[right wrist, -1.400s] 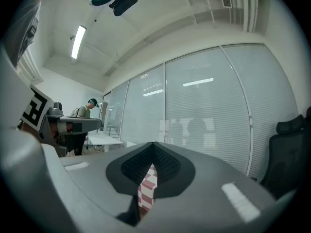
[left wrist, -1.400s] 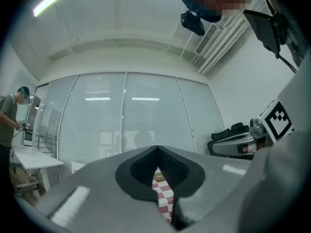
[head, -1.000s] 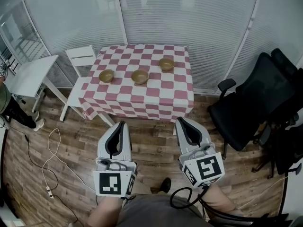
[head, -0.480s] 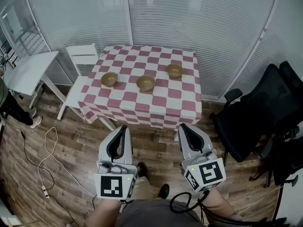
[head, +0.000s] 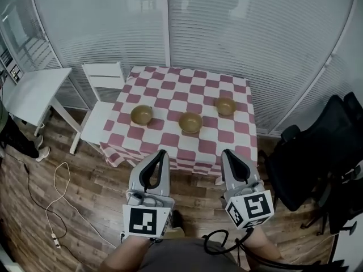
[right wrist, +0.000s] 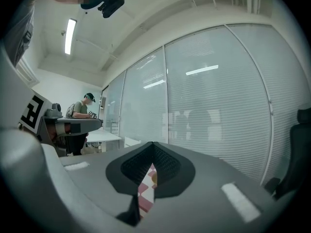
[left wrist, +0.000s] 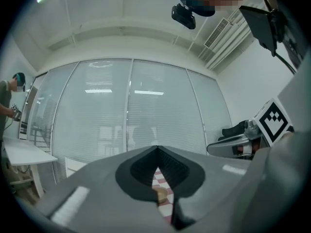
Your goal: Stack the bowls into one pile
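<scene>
Head view puts your left gripper and right gripper side by side over the wood floor, just short of the worktop with its red-and-white checked cloth. Three bowls sit apart in a row on it: the left bowl, the middle bowl and the right bowl, none stacked. Your left fingers meet at the tips with nothing between them, and your right fingers are likewise pressed together and empty.
</scene>
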The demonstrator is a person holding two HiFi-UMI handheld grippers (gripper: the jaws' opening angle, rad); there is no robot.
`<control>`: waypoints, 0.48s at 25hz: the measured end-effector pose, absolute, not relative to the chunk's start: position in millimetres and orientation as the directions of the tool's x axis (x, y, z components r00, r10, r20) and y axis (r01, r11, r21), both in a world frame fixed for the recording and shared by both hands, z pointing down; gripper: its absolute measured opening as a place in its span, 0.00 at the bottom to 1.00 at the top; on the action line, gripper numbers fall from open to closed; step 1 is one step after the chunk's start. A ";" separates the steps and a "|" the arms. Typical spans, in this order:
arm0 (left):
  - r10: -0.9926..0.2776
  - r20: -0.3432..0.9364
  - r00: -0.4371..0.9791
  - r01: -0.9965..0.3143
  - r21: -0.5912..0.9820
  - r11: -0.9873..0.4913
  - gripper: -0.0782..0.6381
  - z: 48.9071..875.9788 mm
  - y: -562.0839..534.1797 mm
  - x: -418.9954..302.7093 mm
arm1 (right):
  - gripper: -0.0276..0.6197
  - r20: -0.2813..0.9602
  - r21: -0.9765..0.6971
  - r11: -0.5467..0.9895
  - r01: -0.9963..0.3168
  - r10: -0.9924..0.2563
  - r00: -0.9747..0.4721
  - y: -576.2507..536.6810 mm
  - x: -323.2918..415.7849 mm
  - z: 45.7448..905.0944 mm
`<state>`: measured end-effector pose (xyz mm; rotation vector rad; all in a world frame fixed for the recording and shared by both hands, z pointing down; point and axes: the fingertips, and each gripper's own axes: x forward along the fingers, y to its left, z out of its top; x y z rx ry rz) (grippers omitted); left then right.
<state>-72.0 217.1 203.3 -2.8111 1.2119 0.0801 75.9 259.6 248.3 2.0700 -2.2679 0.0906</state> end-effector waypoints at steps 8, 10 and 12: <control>-0.694 -0.101 0.713 -0.700 -0.057 -0.712 0.11 196.8 163.1 -78.6 | 0.09 0.071 0.018 0.039 -0.999 -0.997 -0.038 207.5 71.9 236.3; -0.692 -0.092 0.716 -0.698 -0.053 -0.714 0.11 200.7 154.2 -79.6 | 0.09 0.072 0.027 0.038 -0.999 -0.997 -0.036 200.5 70.0 236.4; -0.686 -0.099 0.721 -0.692 -0.050 -0.720 0.11 199.2 146.7 -77.3 | 0.09 0.078 0.039 0.035 -0.999 -0.996 -0.032 194.5 70.7 236.0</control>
